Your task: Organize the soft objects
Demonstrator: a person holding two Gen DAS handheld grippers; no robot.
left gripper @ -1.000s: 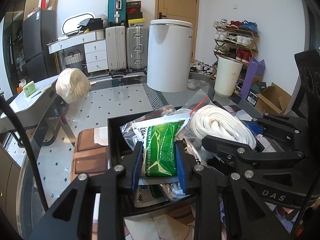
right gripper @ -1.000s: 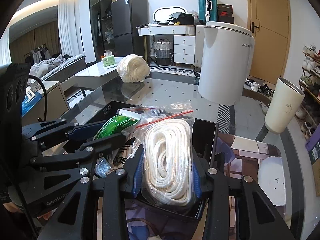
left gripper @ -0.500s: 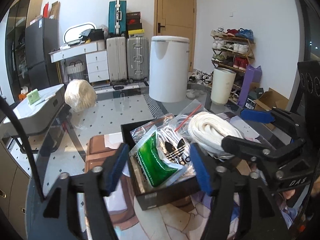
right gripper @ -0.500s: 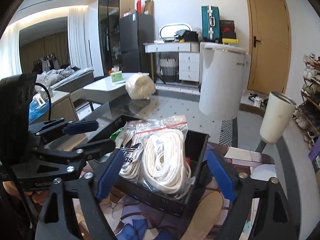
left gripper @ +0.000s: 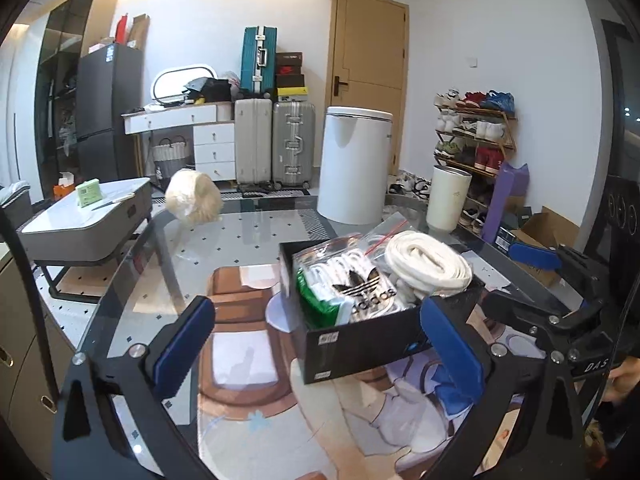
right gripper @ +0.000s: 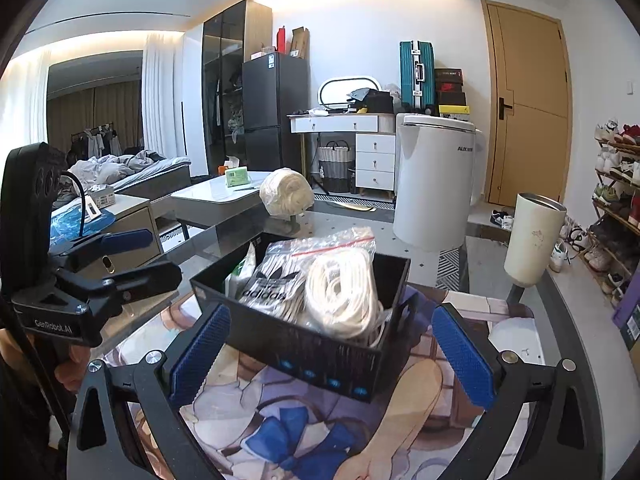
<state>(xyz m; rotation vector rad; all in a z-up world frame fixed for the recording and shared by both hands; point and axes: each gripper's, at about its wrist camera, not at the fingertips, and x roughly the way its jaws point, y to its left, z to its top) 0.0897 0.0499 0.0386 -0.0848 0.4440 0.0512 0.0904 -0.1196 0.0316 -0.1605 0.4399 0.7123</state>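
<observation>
A black box stands on the printed mat on the glass table. In it lie a bagged coil of white rope, a bagged Adidas item and a green packet. My left gripper is open and empty, held back from the box's near left corner. My right gripper is open and empty, in front of the box's near wall. A cream yarn ball sits at the table's far left.
A white cylindrical bin and a cream tumbler stand beyond the table. A low grey-white side table is at the left. A shoe rack is at the right. The printed mat covers the near table.
Both grippers opened, letting go of the green packet and the rope bag, which now rest in the box. Both grippers have pulled back and up from the box.
</observation>
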